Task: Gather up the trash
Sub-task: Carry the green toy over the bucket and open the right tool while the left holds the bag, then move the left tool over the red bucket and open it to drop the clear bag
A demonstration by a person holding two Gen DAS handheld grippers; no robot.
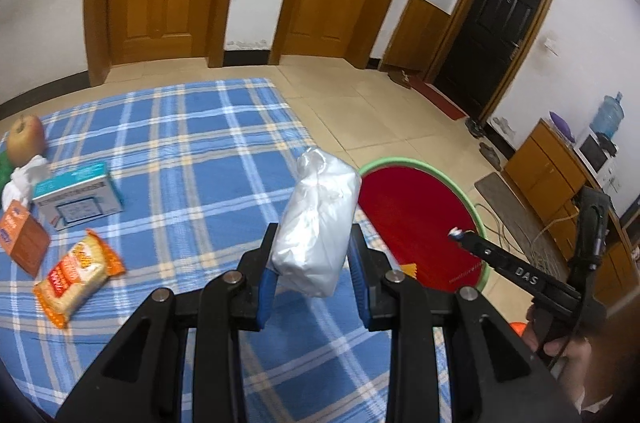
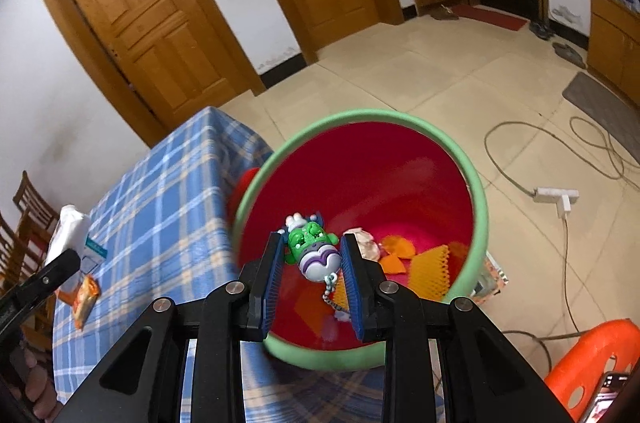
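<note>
My left gripper (image 1: 314, 255) is shut on a white plastic packet (image 1: 318, 223) and holds it above the blue plaid table (image 1: 180, 151). My right gripper (image 2: 310, 255) is shut on a green and white toy keychain (image 2: 314, 253) and holds it over the red bin with a green rim (image 2: 360, 179). The bin (image 1: 416, 219) stands beside the table's right edge. Orange wrappers (image 2: 432, 265) lie on its bottom. The right gripper (image 1: 460, 235) shows over the bin in the left wrist view.
On the table lie an orange snack packet (image 1: 74, 277), a teal and white box (image 1: 78, 195), a brown box (image 1: 24, 241), crumpled white tissue (image 1: 26, 175) and an apple (image 1: 28, 139). Cables and a power strip (image 2: 556, 195) lie on the floor. An orange stool (image 2: 592, 363) stands at right.
</note>
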